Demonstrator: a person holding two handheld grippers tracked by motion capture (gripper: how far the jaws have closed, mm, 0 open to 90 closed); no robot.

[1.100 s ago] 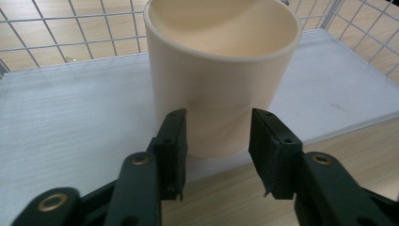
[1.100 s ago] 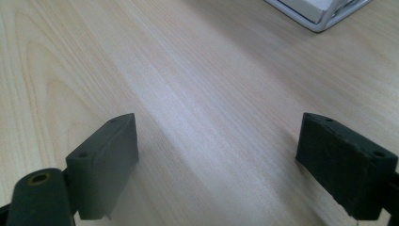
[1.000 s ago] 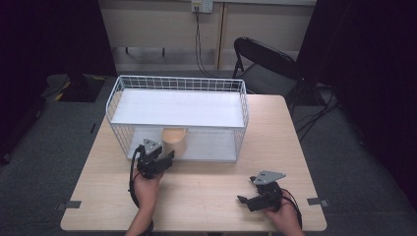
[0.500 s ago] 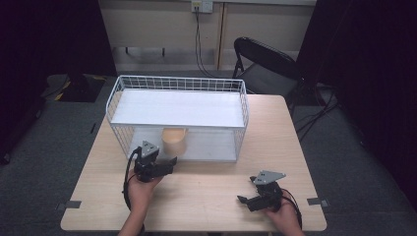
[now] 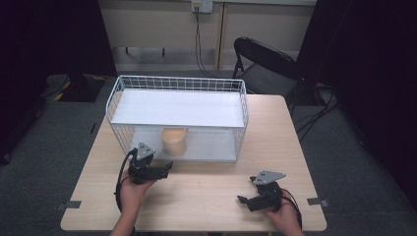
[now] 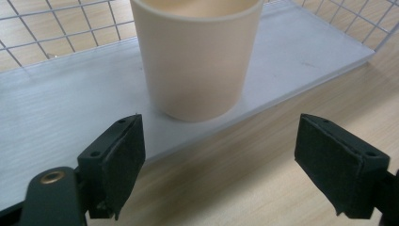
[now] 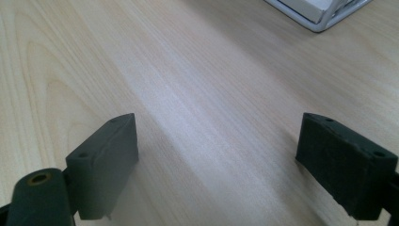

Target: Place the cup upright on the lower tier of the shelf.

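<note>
Upright, a cream cup (image 6: 197, 56) stands on the white shelf (image 5: 206, 145) inside the wire basket (image 5: 179, 83), just beyond the gaping left claw (image 6: 219, 169); the right claw (image 7: 230, 165) gapes over bare bench (image 7: 197, 84)

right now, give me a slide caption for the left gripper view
Open left gripper faces a cream cup standing on the white shelf of a wire rack.

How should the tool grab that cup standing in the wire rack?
Grip the cup across its round side wall, above its narrower base, one pad on each side. Come in level from the open front of the wire rack, where the left tool already faces it, jaws open. The shelf above blocks a grab from the top.
</note>
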